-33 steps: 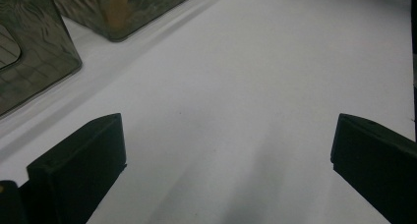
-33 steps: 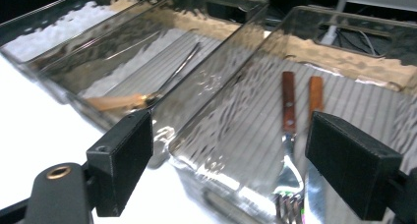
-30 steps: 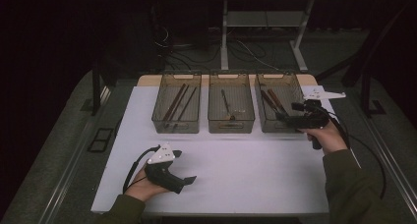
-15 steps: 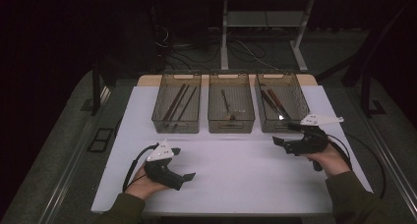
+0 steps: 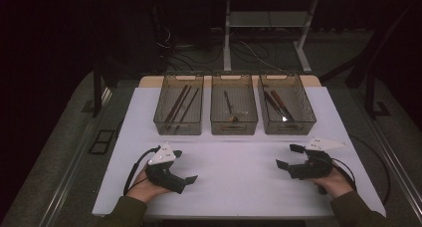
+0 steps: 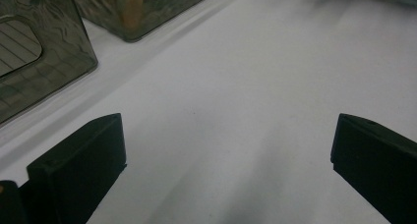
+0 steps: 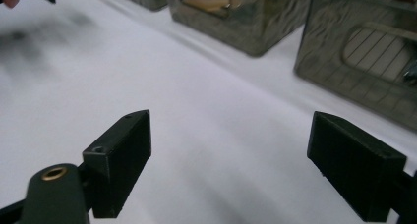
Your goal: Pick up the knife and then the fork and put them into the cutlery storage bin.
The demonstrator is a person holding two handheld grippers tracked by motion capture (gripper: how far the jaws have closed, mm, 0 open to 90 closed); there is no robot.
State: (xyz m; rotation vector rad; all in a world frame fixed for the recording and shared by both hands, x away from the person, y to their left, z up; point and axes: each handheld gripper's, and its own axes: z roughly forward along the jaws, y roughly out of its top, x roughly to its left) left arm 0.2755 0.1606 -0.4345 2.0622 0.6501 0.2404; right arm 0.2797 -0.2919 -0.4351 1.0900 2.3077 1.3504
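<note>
My left gripper [image 5: 183,166] rests on the white table top [image 5: 239,182] at the front left, its jaws wide apart and pointing right, with nothing between them. In the left gripper view its open jaws [image 6: 226,160] frame bare white surface. My right gripper [image 5: 288,156] sits low over the front right of the table and points left. It is open and empty, as the right gripper view [image 7: 228,160] confirms. Three clear bins stand in a row behind both grippers: the left bin [image 5: 178,130], the middle bin [image 5: 234,129] and the right bin [image 5: 289,128].
The left bin holds long dark sticks [image 5: 180,103], the middle one a slim utensil [image 5: 229,105], the right one dark reddish tools [image 5: 274,103]. Table legs and cables [image 5: 249,50] lie on the dark floor beyond. A dark metal rail [image 5: 398,152] runs along the right edge.
My right gripper has come away from beside the right bin, moving toward the person and down to the table's front right. The left gripper has stayed put.
</note>
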